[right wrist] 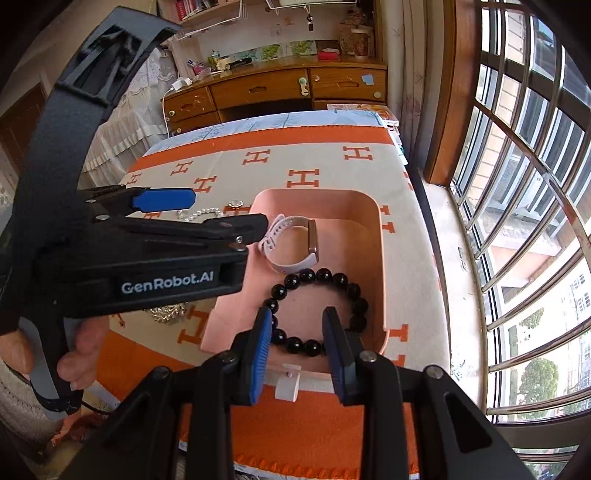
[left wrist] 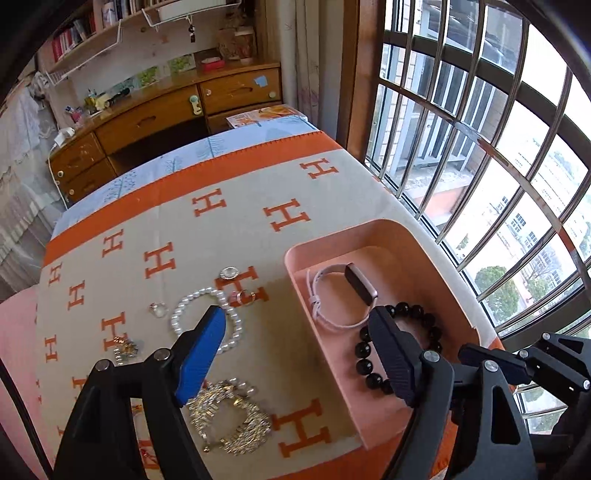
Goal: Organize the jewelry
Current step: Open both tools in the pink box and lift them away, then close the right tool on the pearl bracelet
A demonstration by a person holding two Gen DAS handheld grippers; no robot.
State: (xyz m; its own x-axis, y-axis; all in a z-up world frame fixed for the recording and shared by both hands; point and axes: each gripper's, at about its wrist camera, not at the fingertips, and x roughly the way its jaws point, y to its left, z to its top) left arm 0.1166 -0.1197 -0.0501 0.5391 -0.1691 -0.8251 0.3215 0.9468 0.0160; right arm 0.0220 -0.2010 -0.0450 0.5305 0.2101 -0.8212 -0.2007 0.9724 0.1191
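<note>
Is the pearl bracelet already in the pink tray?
No, the pearl bracelet lies on the blanket beside the pink tray, which holds only the watch and black bead bracelet.

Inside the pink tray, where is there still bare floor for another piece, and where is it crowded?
The pink tray is bare along its far wall, beyond the watch, and inside the ring of the black bead bracelet. The near half is crowded: bracelet and watch lie almost touching, and the right hand-held gripper hangs over it.

wooden dresser (left wrist: 155, 118), barred window (left wrist: 480, 155), bookshelf (left wrist: 85, 33)
</note>
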